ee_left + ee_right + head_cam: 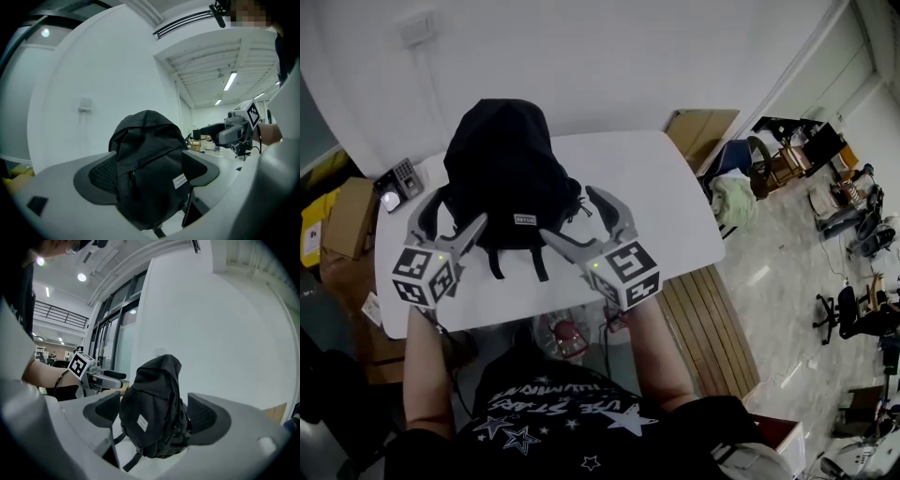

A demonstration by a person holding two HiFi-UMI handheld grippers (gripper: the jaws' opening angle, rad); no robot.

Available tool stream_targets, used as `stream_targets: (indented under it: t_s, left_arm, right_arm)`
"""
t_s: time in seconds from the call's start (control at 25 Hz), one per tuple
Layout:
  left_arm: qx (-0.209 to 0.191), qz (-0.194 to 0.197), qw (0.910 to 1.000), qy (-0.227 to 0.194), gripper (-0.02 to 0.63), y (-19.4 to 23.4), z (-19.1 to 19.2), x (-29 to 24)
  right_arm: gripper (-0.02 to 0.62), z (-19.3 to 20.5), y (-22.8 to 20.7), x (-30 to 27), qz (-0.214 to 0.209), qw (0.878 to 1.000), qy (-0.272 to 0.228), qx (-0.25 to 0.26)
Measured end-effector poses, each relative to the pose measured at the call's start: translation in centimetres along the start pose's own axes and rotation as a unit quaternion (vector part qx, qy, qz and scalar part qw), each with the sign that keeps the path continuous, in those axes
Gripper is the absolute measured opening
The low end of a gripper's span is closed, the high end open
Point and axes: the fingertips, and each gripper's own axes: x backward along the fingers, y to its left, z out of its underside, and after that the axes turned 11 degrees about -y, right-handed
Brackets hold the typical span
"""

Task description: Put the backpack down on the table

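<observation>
Backpack (508, 178) and grippers share the white table (666, 197): we see the black bag standing upright toward 11 o'clock of the tabletop, close to the wall, though we cannot tell whether it touches it. Its straps (517, 262) trail toward 6 o'clock. Our left gripper (453, 210) sits at 8 o'clock of the bag with its jaws spread wide. The bag's lower left corner lies between them, not pinched. Our right gripper (569, 212) sits at 4 o'clock of the bag, and its jaws are also spread, loosely flanking the lower right side. In both gripper views the bag fills the gap between the dark pads, and a small white label (179, 180) faces us. A keypad device (398, 183) lies at the table's 9 o'clock corner. Wooden slats (712, 323) lie on the floor at 4 o'clock.
</observation>
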Motion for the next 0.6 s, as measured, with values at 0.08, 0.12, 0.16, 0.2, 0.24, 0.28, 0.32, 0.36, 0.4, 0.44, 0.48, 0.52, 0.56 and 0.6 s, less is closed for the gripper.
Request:
stream_targets:
  t_s: [0.08, 0.12, 0.16, 0.2, 0.24, 0.28, 0.32, 0.36, 0.4, 0.44, 0.48, 0.52, 0.56, 0.6]
  left_arm:
    - [0.007, 0.004, 1.0000, 0.002, 0.411, -1.5, 0.2, 1.0]
    - [0.010, 0.003, 0.9999, 0.002, 0.411, -2.2, 0.2, 1.5]
    - [0.013, 0.000, 0.9999, 0.002, 0.411, -2.8, 0.3, 2.1]
    - [0.017, -0.003, 0.9999, 0.002, 0.411, -3.4, 0.4, 2.7]
    - [0.022, -0.005, 0.9997, 0.003, 0.411, -4.0, 0.6, 3.3]
    - [0.030, -0.003, 0.9995, 0.004, 0.410, -4.8, 0.8, 3.8]
    - [0.039, 0.000, 0.9992, 0.007, 0.409, -5.6, 1.0, 4.3]
    - [0.044, 0.004, 0.9990, 0.011, 0.405, -6.5, 1.1, 4.8]
    - [0.044, 0.006, 0.9989, 0.015, 0.338, -7.3, 1.2, 5.3]
    - [0.041, 0.006, 0.9990, 0.018, 0.280, -8.0, 1.3, 5.7]
    - [0.037, 0.004, 0.9991, 0.021, 0.275, -8.6, 1.5, 6.1]
    - [0.036, 0.002, 0.9991, 0.024, 0.260, -9.2, 1.6, 6.5]
    - [0.037, 0.000, 0.9990, 0.027, 0.207, -9.6, 1.8, 6.7]
    - [0.041, 0.000, 0.9987, 0.030, 0.167, -10.0, 1.9, 7.0]
  right_arm:
    - [0.445, 0.3, 0.9, 1.1, -0.009, 1.000, 0.002, 0.001]
    - [0.445, 0.4, 1.4, 1.6, -0.013, 1.000, 0.002, 0.000]
    - [0.445, 0.6, 1.8, 2.2, -0.018, 1.000, 0.000, -0.003]
    - [0.445, 0.8, 2.3, 2.7, -0.022, 1.000, -0.002, -0.007]
    - [0.443, 1.0, 2.6, 3.3, -0.026, 1.000, -0.004, -0.013]
    - [0.443, 1.2, 2.9, 3.8, -0.030, 0.999, -0.006, -0.019]
    - [0.443, 1.3, 3.2, 4.3, -0.035, 0.999, -0.008, -0.027]
    - [0.443, 1.5, 3.4, 4.8, -0.040, 0.999, -0.011, -0.035]
    - [0.443, 1.7, 3.7, 5.2, -0.044, 0.998, -0.014, -0.044]
    - [0.443, 2.0, 4.0, 5.6, -0.048, 0.997, -0.018, -0.052]
    - [0.442, 2.3, 4.3, 6.0, -0.052, 0.997, -0.020, -0.061]
    - [0.442, 2.6, 4.7, 6.3, -0.057, 0.996, -0.021, -0.067]
    - [0.442, 3.0, 5.0, 6.5, -0.062, 0.995, -0.020, -0.071]
    - [0.440, 3.3, 5.3, 6.7, -0.067, 0.995, -0.019, -0.074]
